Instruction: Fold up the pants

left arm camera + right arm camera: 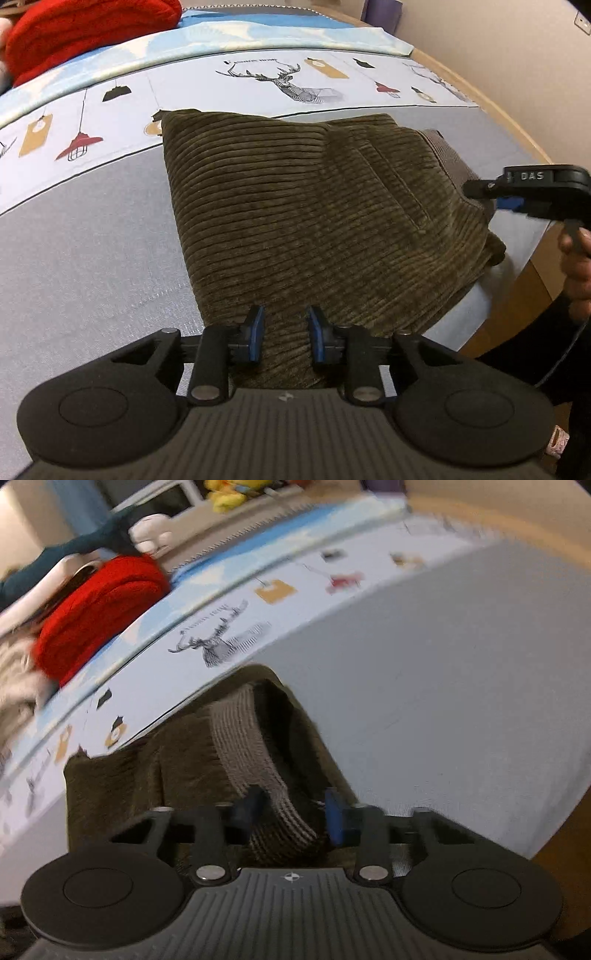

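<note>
I see the olive corduroy pants [295, 206] lying folded on the bed [92, 258], near its right edge, below the printed sheet band. My left gripper [284, 332] grips a bunched fold at their near end. My right gripper [291, 812] pinches the grey ribbed waistband [247, 746].

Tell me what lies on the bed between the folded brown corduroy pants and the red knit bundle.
Only printed bedsheet between the pants and the red bundle, seen in the left wrist view.
</note>
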A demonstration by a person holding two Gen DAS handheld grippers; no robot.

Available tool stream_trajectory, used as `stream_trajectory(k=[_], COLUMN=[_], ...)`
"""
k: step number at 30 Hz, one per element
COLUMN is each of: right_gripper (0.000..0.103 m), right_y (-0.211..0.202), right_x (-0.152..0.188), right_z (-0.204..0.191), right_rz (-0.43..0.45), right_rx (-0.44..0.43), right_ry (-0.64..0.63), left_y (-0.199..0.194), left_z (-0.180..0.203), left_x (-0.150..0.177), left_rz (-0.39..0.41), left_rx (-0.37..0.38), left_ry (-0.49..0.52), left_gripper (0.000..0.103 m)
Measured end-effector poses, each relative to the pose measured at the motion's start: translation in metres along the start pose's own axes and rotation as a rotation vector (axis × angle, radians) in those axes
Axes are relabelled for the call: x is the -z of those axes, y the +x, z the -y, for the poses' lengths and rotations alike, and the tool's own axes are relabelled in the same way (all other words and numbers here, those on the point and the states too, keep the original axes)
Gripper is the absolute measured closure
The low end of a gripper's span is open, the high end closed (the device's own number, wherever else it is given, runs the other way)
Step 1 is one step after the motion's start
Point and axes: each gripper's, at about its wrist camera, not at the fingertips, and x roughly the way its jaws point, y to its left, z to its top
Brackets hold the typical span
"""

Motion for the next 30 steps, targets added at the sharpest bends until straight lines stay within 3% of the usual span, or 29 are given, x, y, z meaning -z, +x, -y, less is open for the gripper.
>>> stream_trajectory(k=[1, 4, 7, 9, 10, 13, 15, 19, 21, 22, 24, 25, 27, 28, 30], right_gripper=[0.082, 0.086, 0.086, 0.087, 0.099, 0.098, 0.097, 0.096, 0.086, 0.075, 0.065, 0.064, 0.064, 0.064, 0.061], right_y=[-0.007, -0.039, -0.058, -0.043, -0.031, -0.011, -0.018, -0.052, -0.065, -0.068, -0.065, -0.057, -0.027, -0.011, -0.006], right_x=[-0.001, -0.01, -0.006, -0.002, 0.002, 0.011, 0.013, 0.005, 0.003, 0.003, 0.002, 0.004, 0.01, 0.016, 0.014], right_z=[-0.004, -0.01, -0.011, 0.0, 0.007, 0.027, 0.024, 0.009, 0.0, -0.004, -0.014, -0.019, -0.021, -0.016, -0.002], right_rz=[0.019, 0.115, 0.161, 0.078, 0.009, -0.106, -0.064, 0.141, 0.23, 0.258, 0.282, 0.256, 0.108, 0.017, 0.001], right_rx=[-0.001, -0.057, -0.04, 0.028, 0.089, 0.203, 0.202, 0.146, 0.073, 0.037, -0.013, -0.01, 0.058, 0.084, 0.063], right_ry=[-0.019, -0.009, -0.073, -0.075, -0.064, -0.022, -0.067, -0.16, -0.213, -0.252, -0.349, -0.403, -0.488, -0.493, -0.381], left_y=[0.002, -0.003, -0.006, -0.001, 0.0, -0.002, -0.008, -0.017, -0.006, 0.001, 0.001, -0.002, -0.008, -0.013, -0.027], left_z=[-0.002, -0.004, 0.0, 0.004, 0.005, 0.008, 0.007, 0.009, 0.017, 0.023, 0.034, 0.036, 0.029, 0.025, 0.013], left_x=[-0.002, 0.0, -0.001, 0.0, 0.001, 0.001, -0.001, -0.003, 0.001, 0.006, 0.01, 0.009, 0.005, 0.003, -0.011], left_rz=[-0.002, 0.007, 0.018, 0.0, -0.003, 0.007, 0.041, 0.095, 0.027, -0.008, 0.012, 0.017, 0.025, 0.039, 0.117], left_rx=[-0.003, 0.001, -0.001, -0.024, -0.029, -0.054, -0.07, -0.043, -0.033, -0.054, -0.095, -0.098, -0.08, -0.075, -0.083], left_ry=[-0.009, -0.04, -0.026, 0.001, 0.009, 0.021, 0.0, 0.012, 0.07, 0.122, 0.206, 0.208, 0.151, 0.119, 0.072], left_gripper=[0.073, 0.073, 0.073, 0.072, 0.072, 0.07, 0.07, 0.07, 0.07, 0.07, 0.071, 0.071, 0.071, 0.071, 0.071])
